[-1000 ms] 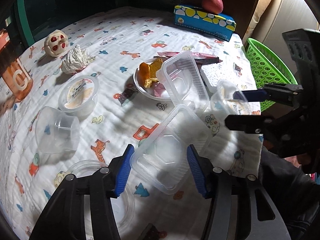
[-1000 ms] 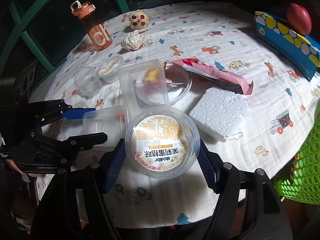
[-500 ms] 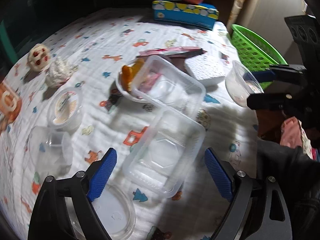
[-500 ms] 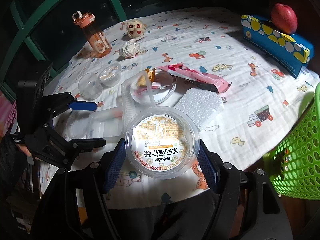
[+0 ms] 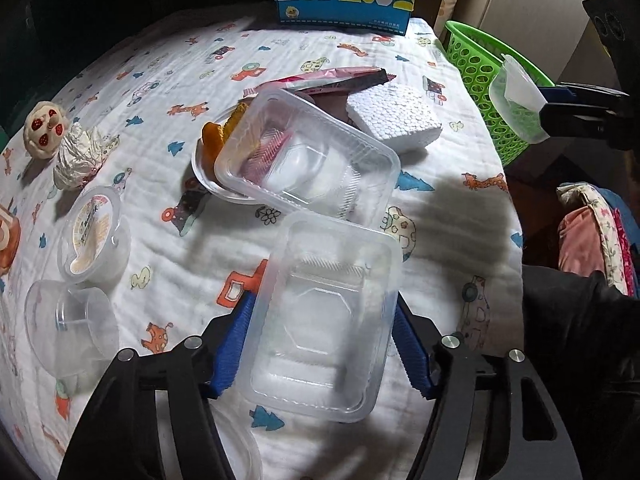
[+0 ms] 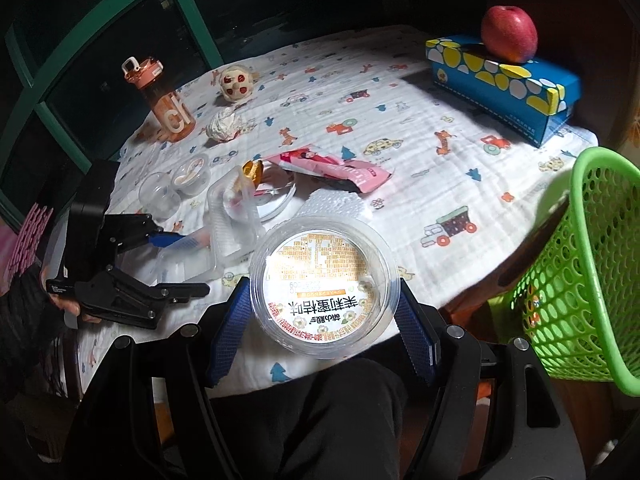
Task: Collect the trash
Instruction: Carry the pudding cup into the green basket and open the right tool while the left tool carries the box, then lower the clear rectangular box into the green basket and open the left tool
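Observation:
My left gripper (image 5: 322,350) points down at the cloth-covered table, and its jaws are closing. A clear rectangular plastic tray (image 5: 320,300) lies between the blue pads, which touch its two long sides. A second clear tray (image 5: 312,164) leans on a white plate (image 5: 200,168) holding orange peel. My right gripper (image 6: 324,316) is shut on a round clear cup (image 6: 324,264) with a printed lid. It holds the cup off the table's near edge, above a person's dark trouser leg. A green mesh basket (image 6: 576,272) stands just to its right. The left wrist view shows the same cup (image 5: 516,96) in front of the basket (image 5: 476,64).
A white foam block (image 5: 394,118) and a pink wrapper (image 5: 332,80) lie behind the trays. At the left are a lidded cup (image 5: 94,236), an empty clear cup (image 5: 68,324), crumpled tissue (image 5: 80,156) and a small toy (image 5: 42,128). A blue box (image 6: 504,76), an apple (image 6: 508,34) and an orange bottle (image 6: 164,100) stand at the back.
My left gripper opened wide, then closed across the near tray's width. My right gripper carried the cup off the table edge and up, closer to the green basket.

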A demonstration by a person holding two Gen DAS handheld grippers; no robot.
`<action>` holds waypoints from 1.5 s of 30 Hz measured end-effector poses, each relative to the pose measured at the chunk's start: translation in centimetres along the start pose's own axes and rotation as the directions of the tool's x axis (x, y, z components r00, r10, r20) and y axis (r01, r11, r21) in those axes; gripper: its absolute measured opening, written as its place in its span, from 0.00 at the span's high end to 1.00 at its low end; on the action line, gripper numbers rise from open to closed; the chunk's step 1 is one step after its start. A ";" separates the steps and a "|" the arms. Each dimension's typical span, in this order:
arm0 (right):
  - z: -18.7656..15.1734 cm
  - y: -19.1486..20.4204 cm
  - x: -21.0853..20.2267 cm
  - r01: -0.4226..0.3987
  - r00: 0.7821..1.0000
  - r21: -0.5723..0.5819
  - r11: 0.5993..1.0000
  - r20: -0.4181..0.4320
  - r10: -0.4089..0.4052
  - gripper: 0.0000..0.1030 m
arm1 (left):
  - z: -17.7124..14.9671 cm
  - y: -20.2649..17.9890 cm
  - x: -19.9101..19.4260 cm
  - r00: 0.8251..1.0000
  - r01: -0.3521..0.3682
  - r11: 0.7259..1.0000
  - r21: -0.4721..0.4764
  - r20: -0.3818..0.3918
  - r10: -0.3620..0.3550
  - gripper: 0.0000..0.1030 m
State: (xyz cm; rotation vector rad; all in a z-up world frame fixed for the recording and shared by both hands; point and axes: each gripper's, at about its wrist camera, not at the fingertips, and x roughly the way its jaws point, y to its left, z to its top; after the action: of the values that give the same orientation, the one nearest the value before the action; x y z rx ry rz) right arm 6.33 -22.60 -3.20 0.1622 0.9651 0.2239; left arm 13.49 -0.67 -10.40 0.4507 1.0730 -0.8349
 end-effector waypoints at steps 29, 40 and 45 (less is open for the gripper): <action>-1.3 -20.4 -8.3 0.255 0.950 0.314 0.914 0.095 -0.298 0.32 | 10.4 -8.6 -5.3 0.971 0.133 0.976 -0.174 0.218 -0.093 0.44; -3.5 -23.9 -8.4 0.244 0.957 0.370 0.897 0.060 -0.285 0.31 | 19.8 -15.1 -3.0 0.958 0.196 0.977 -0.085 0.230 -0.172 0.44; -3.9 -24.7 -8.8 0.229 0.958 0.383 0.895 0.072 -0.276 0.31 | 22.4 -17.4 -2.1 0.953 0.217 0.974 -0.058 0.231 -0.198 0.44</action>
State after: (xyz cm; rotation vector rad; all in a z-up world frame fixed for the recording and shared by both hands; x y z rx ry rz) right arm 1.12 -48.55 -4.17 0.3914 0.8862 -0.2125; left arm 12.50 -26.10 2.24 0.1688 0.9506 -0.9978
